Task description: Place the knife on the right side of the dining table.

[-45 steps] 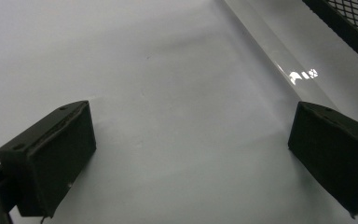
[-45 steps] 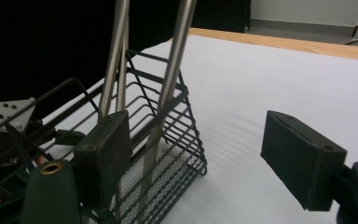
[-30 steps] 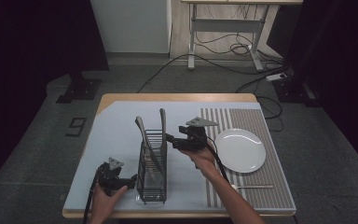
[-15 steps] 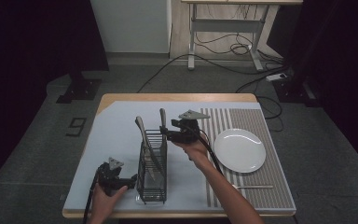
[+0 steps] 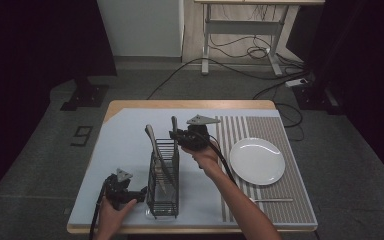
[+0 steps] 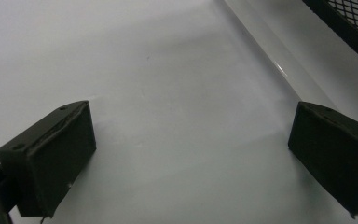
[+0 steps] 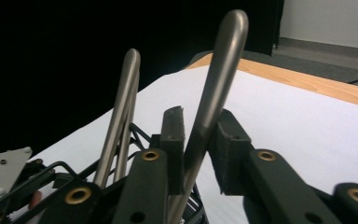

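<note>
My right claw (image 7: 196, 154) pinches a utensil handle (image 7: 219, 79) above the rack (image 5: 163, 185); I should lower it straight. My left claw (image 6: 191, 158) rests wide open, empty.

wire rack (image 5: 163, 187) blocks mid-table; bare mat (image 5: 125, 145) left; plate (image 5: 257, 161) right.

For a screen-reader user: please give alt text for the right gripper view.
The right hand-held gripper is shut on a metal utensil handle standing up from a black wire caddy. Another handle rises to its left, with pale table covering behind.
</note>
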{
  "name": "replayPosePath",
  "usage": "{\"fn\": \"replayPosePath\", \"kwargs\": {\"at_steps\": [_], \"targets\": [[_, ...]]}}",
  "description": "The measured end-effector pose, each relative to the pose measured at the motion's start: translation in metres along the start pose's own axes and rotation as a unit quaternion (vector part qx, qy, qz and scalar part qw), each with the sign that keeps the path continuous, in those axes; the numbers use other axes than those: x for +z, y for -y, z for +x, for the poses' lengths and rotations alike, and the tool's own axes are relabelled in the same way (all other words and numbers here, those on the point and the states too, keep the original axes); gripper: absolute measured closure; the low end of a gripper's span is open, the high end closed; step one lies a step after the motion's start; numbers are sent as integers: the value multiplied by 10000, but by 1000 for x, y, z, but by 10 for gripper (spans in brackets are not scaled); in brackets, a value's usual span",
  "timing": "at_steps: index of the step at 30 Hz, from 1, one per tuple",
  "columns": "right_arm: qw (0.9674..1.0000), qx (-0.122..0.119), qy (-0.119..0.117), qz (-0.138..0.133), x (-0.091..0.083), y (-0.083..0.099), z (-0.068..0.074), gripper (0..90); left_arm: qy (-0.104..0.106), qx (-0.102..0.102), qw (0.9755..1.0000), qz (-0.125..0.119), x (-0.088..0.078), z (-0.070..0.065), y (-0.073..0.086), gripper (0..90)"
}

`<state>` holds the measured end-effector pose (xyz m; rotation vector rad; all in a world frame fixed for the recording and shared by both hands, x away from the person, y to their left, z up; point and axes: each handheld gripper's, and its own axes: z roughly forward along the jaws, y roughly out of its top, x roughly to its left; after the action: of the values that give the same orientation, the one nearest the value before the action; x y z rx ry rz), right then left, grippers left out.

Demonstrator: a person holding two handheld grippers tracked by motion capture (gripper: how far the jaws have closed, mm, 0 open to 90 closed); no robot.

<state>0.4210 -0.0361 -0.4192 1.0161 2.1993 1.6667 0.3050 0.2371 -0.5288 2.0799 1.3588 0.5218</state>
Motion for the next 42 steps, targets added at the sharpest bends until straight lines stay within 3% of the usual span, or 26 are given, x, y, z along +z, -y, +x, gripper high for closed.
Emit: {"fn": "replayPosePath", "kwargs": {"at_steps": [3,8,12,21,30,36,39,42], "targets": [[10000,1,-47,18,-1,-1,0,774,0,0,10000,0,0,0,0,1],[9991,235,-350,-42,-8,-4,-2,801,1,0,10000,0,0,0,0,1],[9977,318,-550,-257,-16,-9,2,828,-2,3,10000,3,0,0,0,1],[9981,56,-437,-421,-34,-14,6,833,-2,6,10000,7,0,0,0,1],[9969,55,-452,-638,-56,-14,4,833,-3,6,10000,7,0,0,0,1],[9944,160,-560,-882,-75,-19,1,835,-5,5,10000,-1,0,0,0,1],[9903,308,-592,-1216,-96,-27,-4,836,-5,5,10000,0,0,0,0,1],[9880,390,-621,-1361,-108,-32,-8,836,-6,5,10000,0,0,0,0,1]]}}
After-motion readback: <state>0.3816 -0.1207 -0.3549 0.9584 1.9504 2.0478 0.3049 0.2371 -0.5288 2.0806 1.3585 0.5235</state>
